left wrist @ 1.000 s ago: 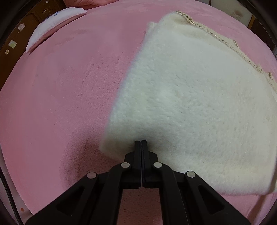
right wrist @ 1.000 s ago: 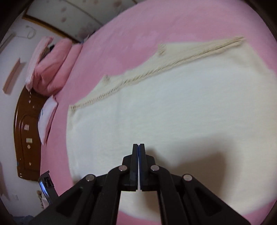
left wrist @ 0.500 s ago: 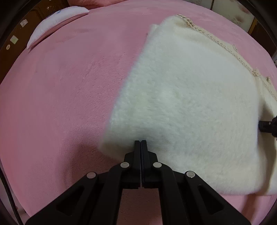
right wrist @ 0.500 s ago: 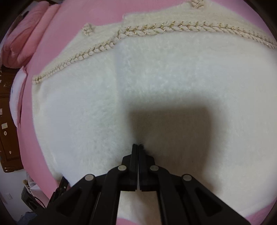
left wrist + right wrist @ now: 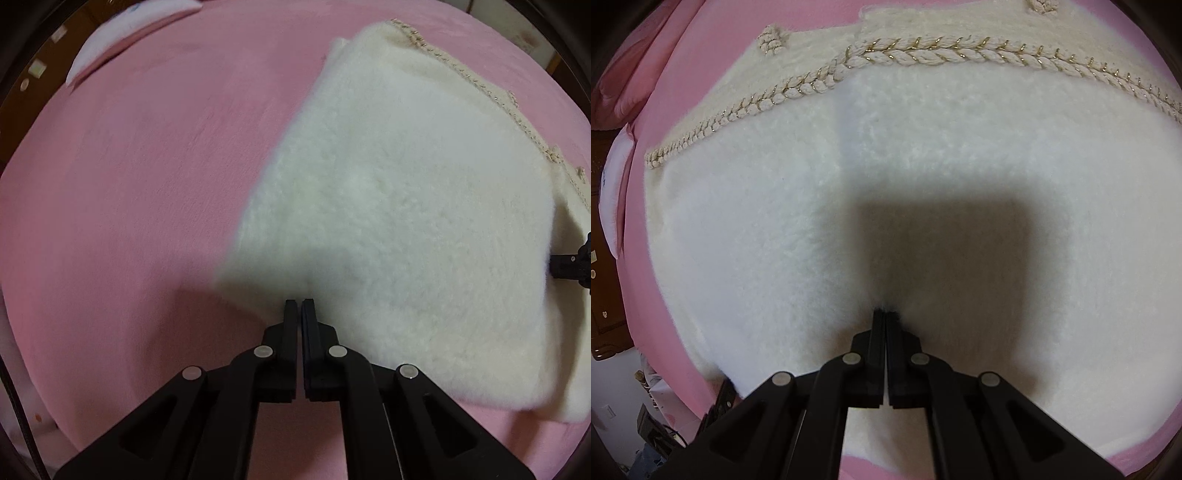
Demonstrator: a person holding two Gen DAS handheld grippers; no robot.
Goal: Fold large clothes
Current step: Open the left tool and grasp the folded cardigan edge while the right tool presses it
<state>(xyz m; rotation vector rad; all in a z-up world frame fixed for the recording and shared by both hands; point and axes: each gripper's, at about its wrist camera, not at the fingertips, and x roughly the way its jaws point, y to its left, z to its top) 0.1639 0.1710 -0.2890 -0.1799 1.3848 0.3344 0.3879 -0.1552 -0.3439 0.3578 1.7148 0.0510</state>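
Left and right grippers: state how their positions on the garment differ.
The left gripper sits at the near edge of the garment, beside the pink bedspread. The right gripper presses into the garment's fluffy middle, facing the braided trim. Both have jaws closed and are black.

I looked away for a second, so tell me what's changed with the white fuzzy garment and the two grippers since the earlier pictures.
The right gripper has come down onto the white garment; its closed tips now press into the pile, and its braided trim looms larger. It now shows at the right edge of the left wrist view. The left gripper stayed shut at the garment's near corner. The garment stayed folded on the pink bedspread.
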